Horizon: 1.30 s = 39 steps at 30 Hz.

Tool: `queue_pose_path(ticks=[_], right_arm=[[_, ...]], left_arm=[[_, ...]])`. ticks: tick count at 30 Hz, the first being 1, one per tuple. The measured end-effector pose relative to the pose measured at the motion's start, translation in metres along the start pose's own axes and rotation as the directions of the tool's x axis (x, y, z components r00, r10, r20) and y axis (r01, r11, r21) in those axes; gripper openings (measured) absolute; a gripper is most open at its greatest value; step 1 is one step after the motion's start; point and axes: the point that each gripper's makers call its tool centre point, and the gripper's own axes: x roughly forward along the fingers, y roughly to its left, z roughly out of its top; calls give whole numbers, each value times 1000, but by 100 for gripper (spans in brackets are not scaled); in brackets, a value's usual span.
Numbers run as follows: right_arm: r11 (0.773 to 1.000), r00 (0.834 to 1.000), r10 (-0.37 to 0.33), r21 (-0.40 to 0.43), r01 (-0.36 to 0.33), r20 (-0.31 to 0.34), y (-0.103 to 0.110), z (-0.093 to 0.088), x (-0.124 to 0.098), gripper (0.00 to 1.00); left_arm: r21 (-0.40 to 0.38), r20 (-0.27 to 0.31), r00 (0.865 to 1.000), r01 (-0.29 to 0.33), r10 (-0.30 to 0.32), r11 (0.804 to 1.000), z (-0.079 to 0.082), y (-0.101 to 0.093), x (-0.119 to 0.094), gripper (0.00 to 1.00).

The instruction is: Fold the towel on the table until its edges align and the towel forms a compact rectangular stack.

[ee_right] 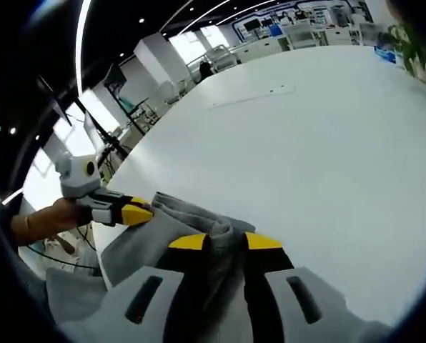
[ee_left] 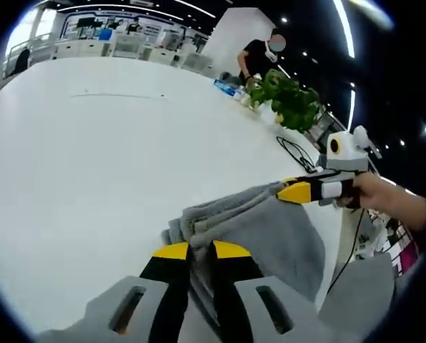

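A grey towel (ee_left: 270,229) lies bunched on the white table (ee_left: 91,164), with one part hanging off toward the near side. My left gripper (ee_left: 201,250) is shut on a folded corner of it, its yellow-tipped jaws close together with cloth between them. The right gripper (ee_left: 299,191) comes in from the right, held by a hand, and pinches the towel's far corner. In the right gripper view, my right gripper (ee_right: 225,241) is shut on the grey towel (ee_right: 199,221), and the left gripper (ee_right: 136,213) grips the towel's other corner at the left.
A green plant (ee_left: 288,96) and blue items (ee_left: 227,87) stand at the table's far edge, where a person (ee_left: 259,57) stands. A black cable (ee_left: 299,153) lies near the table's right edge. The wide white table (ee_right: 327,143) stretches ahead.
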Motion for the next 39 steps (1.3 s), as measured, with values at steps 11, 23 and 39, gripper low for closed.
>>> queue_pose_path(ticks=[11,23,39], right_arm=[[1000,998,9,-22,-8,56,2,0,-22,32],[997,1000,-5,-74,5,0,12,-22,-21,31],[996,999,-19,-85,16,-38,2,-36,-5,21]], left_arm=[[-1,39,999,-24,24,1000,5,-4,-25,17],[129,-47,997,71,-65,989,-19,-38,-31,15],[232,-97,995,57,-35,971,-34,-31,-17,15]])
